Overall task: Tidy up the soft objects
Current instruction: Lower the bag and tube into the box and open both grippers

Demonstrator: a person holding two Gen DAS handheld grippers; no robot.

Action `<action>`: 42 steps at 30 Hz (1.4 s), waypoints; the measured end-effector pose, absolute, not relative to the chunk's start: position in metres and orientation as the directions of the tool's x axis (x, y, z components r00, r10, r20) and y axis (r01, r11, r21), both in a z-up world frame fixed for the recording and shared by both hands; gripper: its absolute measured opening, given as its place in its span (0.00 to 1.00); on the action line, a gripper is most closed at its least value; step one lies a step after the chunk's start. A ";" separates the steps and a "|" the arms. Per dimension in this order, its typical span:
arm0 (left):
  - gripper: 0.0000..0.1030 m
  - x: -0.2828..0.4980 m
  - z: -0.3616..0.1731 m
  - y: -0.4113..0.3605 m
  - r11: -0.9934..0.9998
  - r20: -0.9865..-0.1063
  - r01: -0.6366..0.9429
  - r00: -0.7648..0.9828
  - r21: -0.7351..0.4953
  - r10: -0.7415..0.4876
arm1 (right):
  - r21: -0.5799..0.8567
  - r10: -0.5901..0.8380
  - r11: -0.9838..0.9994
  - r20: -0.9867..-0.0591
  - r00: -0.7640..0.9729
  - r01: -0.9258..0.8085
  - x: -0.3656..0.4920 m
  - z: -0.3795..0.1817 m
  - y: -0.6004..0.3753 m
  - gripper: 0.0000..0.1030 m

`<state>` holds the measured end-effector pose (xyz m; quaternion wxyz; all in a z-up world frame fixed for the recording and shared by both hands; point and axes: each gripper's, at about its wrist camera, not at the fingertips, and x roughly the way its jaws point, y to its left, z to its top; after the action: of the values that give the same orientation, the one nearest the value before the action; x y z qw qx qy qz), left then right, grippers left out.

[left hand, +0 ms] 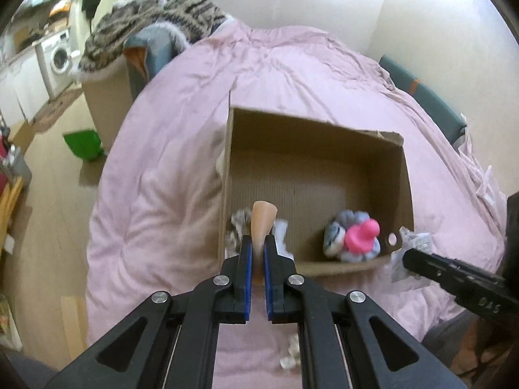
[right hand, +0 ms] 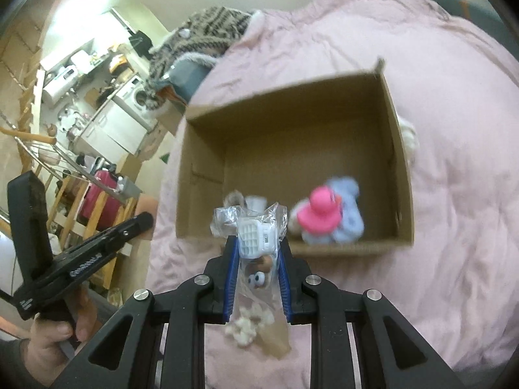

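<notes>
Pink-quilted bed [left hand: 168, 149] bore a cardboard box [left hand: 311, 149]; left tool [left hand: 258, 243] clamped a tan cone [left hand: 263, 218], right tool [right hand: 258, 243] a plastic packet [right hand: 256, 227]; washing machine [left hand: 60, 56] beyond.

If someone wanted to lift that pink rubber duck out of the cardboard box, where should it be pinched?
Pinch the pink rubber duck at its narrow neck or head, coming from above: the cardboard box walls block its sides, and it sits upright atop a grey plush toy.
</notes>
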<state>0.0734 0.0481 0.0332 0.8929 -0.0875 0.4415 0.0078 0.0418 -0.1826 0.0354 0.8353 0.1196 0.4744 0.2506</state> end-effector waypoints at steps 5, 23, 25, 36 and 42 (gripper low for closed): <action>0.06 0.101 0.033 0.044 0.988 -0.793 -0.072 0.605 -0.137 -0.065 | 0.481 0.566 0.823 -0.730 0.382 -0.300 0.071 0.030 -0.181 0.24; 0.06 0.149 -0.032 0.028 0.995 -0.837 -0.035 0.545 -0.088 -0.055 | 0.335 0.409 0.909 -0.828 0.383 -0.246 0.124 -0.023 -0.169 0.24; 0.06 0.153 -0.037 0.031 0.995 -0.841 -0.046 0.539 -0.089 -0.051 | 0.356 0.428 0.901 -0.822 0.375 -0.249 0.128 -0.025 -0.168 0.23; 0.06 0.155 -0.049 0.027 0.997 -0.848 -0.029 0.528 -0.066 -0.041 | 0.476 0.545 0.834 -0.791 0.278 -0.280 0.128 -0.037 -0.154 0.23; 0.06 0.155 -0.050 0.026 0.998 -0.847 -0.026 0.531 -0.063 -0.040 | 0.493 0.563 0.821 -0.782 0.266 -0.287 0.125 -0.037 -0.151 0.23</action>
<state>0.1550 0.0258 -0.0504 0.8742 -0.0338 0.4843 -0.0039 0.1246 -0.1512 -0.0369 0.7855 0.1274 0.5417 0.2707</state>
